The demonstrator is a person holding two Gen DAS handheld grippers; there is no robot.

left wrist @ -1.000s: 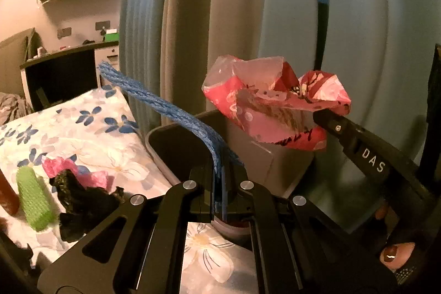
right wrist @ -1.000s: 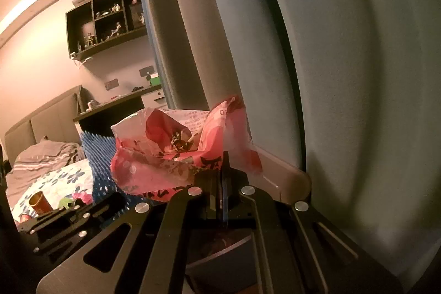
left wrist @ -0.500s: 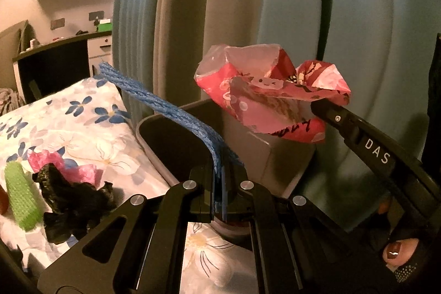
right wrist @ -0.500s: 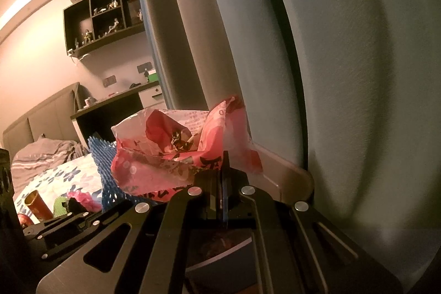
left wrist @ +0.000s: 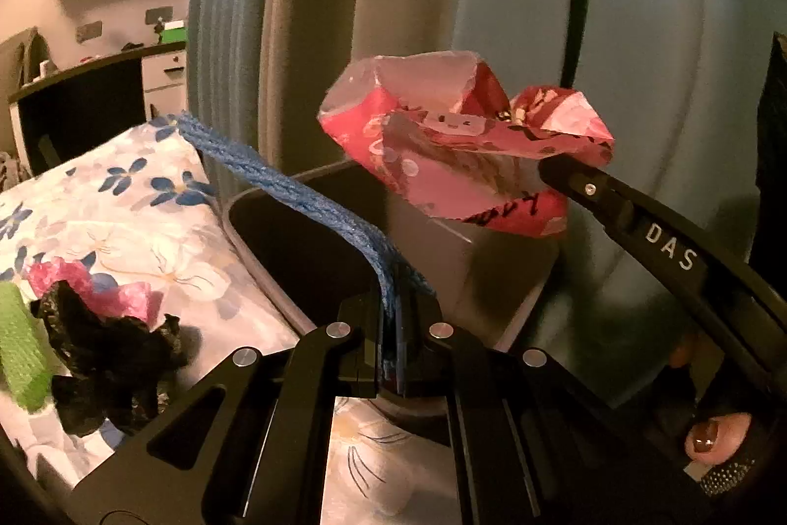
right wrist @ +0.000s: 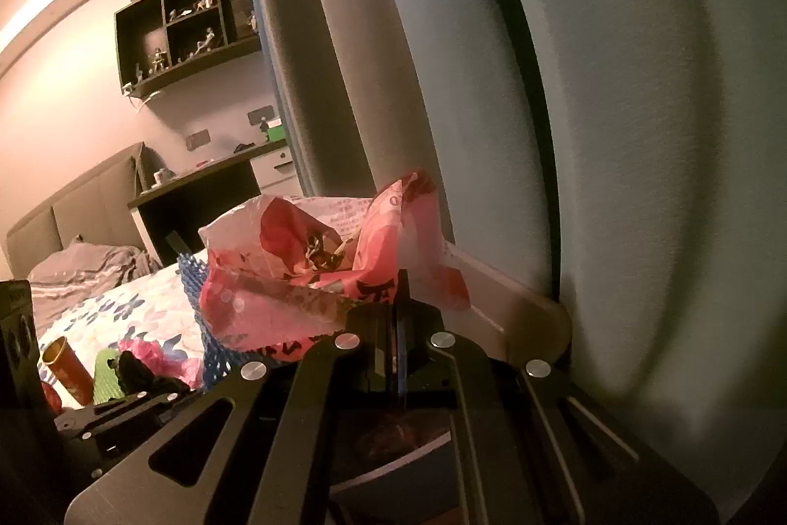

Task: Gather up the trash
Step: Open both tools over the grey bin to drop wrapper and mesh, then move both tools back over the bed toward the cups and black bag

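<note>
The left gripper (left wrist: pixel 391 318) is pinching a blue mesh strip (left wrist: pixel 275 180) tight, and the right gripper (right wrist: pixel 398 323) is clamping a crumpled pink wrapper (right wrist: pixel 305 279); both are hanging over the dark bin (left wrist: pixel 295 239) beside the floral bedspread (left wrist: pixel 123 220), where black and green scraps are lying

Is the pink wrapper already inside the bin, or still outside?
Outside: the right gripper holds the pink wrapper above the open bin.
</note>
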